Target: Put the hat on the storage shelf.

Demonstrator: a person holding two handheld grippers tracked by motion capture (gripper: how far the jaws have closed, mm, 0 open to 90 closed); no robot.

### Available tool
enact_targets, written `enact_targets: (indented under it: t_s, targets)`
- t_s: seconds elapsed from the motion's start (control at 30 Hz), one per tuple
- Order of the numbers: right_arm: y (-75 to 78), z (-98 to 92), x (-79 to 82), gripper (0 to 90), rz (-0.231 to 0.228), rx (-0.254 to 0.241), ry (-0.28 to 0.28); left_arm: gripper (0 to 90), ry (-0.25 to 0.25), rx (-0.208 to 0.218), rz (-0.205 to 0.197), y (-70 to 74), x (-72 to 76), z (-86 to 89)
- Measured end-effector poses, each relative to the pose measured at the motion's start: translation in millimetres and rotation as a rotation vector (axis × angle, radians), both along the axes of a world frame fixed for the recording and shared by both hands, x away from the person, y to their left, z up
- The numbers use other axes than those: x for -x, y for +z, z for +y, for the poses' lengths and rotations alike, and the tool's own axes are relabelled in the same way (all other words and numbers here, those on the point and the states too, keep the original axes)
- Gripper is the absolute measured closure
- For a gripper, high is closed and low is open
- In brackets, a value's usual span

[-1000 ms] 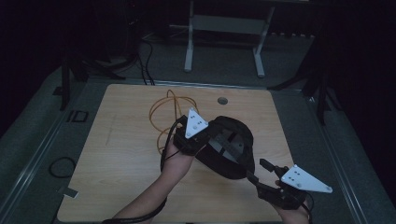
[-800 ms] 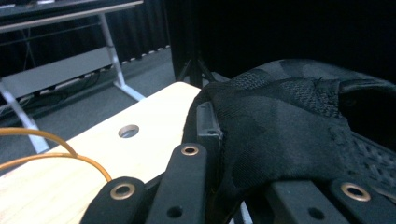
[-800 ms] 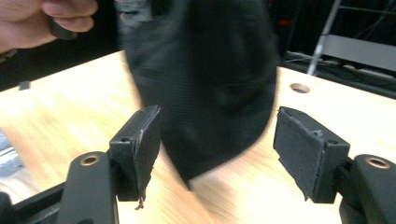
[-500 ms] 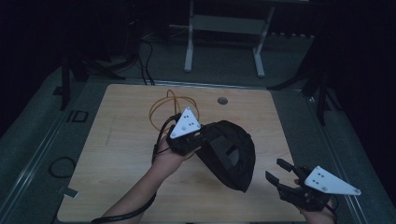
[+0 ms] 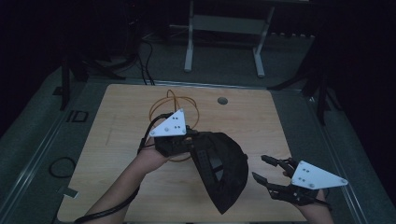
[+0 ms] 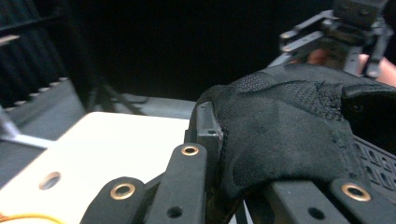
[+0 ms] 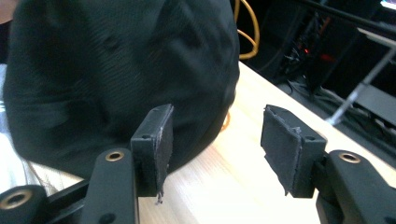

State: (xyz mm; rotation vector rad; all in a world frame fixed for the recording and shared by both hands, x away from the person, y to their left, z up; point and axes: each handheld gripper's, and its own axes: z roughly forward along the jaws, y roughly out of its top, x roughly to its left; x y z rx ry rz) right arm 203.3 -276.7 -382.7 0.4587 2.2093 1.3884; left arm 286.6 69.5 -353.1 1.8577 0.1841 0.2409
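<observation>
Room: dark all round, with a pale metal stand (image 5: 223, 39) on the grey floor at 12 o'clock beyond the table.
Surface: light wooden table (image 5: 116, 121), a round hole (image 5: 222, 100) near its far edge at about 1 o'clock from its middle.
Cable: an orange cable loop (image 5: 175, 103) lies on the wood at 12 o'clock from the left gripper, just behind its grey plate.
Black cap: the black cap (image 5: 224, 170) hangs tilted above the near middle of the table, its lower edge pointing toward 6 o'clock.
Left gripper: left gripper (image 5: 189, 145) sits at 9 o'clock of the cap; in the left gripper view its jaws are clamped tight on the cap's fabric rim (image 6: 280, 135).
Right gripper: right gripper (image 5: 264, 168) is at 3 o'clock of the cap, near it but apart; its jaws stand partly apart, having just closed a little, with bare tabletop between the pads (image 7: 161, 140) and nothing gripped.
Right gripper view: the cap (image 7: 116, 70) looms at 10 o'clock, behind the left-hand pad.
</observation>
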Motion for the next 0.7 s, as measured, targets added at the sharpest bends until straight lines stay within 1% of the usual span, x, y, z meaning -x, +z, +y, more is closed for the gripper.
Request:
enact_targets:
  t_s: [0.07, 0.1, 0.17, 0.23, 0.3, 0.37, 0.43, 0.5, 0.53, 0.57, 0.6, 0.63, 0.7]
  targets:
    - [2.1, 6.6, -0.6, 43.4, -0.006, 0.006, 0.052, 88.3, -0.026, -0.007, 0.009, -1.6, -0.2, -1.9]
    - [3.0, 10.0, -1.3, 43.5, -0.014, 0.008, 0.071, 88.3, -0.039, -0.008, 0.018, -2.2, -0.3, -3.3]
    - [4.5, 16.5, -1.8, 43.4, -0.033, 0.02, 0.112, 88.3, -0.062, -0.005, 0.024, -3.1, 0.2, -6.4]
    - [6.2, 21.4, -1.8, 43.5, -0.043, 0.021, 0.148, 88.3, -0.076, 0.0, 0.021, -2.9, 0.9, -8.5]
    - [7.5, 24.8, -2.4, 44.6, -0.054, 0.027, 0.163, 88.3, -0.088, 0.007, 0.025, -1.9, 1.5, -10.3]
    - [8.2, 26.2, -3.8, 44.6, -0.051, 0.012, 0.175, 88.3, -0.091, 0.011, 0.024, -0.9, 1.4, -11.8]
    - [8.3, 26.8, -3.8, 46.2, -0.061, 0.009, 0.192, 88.3, -0.095, 0.022, 0.026, -0.4, 1.2, -13.6]
    - [8.4, 28.3, -4.3, 46.1, -0.061, 0.014, 0.192, 88.3, -0.108, 0.02, 0.025, -0.2, 1.7, -15.7]
    - [8.2, 29.2, -4.2, 44.4, -0.071, 0.023, 0.186, 88.3, -0.11, 0.012, 0.023, -0.2, 2.2, -17.0]
    - [8.2, 29.2, -4.2, 44.4, -0.071, 0.023, 0.186, 88.3, -0.11, 0.012, 0.023, -0.2, 2.2, -17.0]
    - [8.4, 30.1, -4.2, 43.5, -0.076, 0.033, 0.175, 88.3, -0.116, 0.011, 0.02, -0.7, 2.9, -19.7]
    - [8.1, 31.5, -4.8, 46.9, -0.07, 0.029, 0.174, 88.3, -0.116, 0.012, 0.025, -0.8, 2.9, -20.7]
    - [6.9, 33.8, -4.2, 55.4, -0.064, 0.041, 0.192, 88.3, -0.114, 0.016, 0.025, -1.1, 2.4, -21.8]
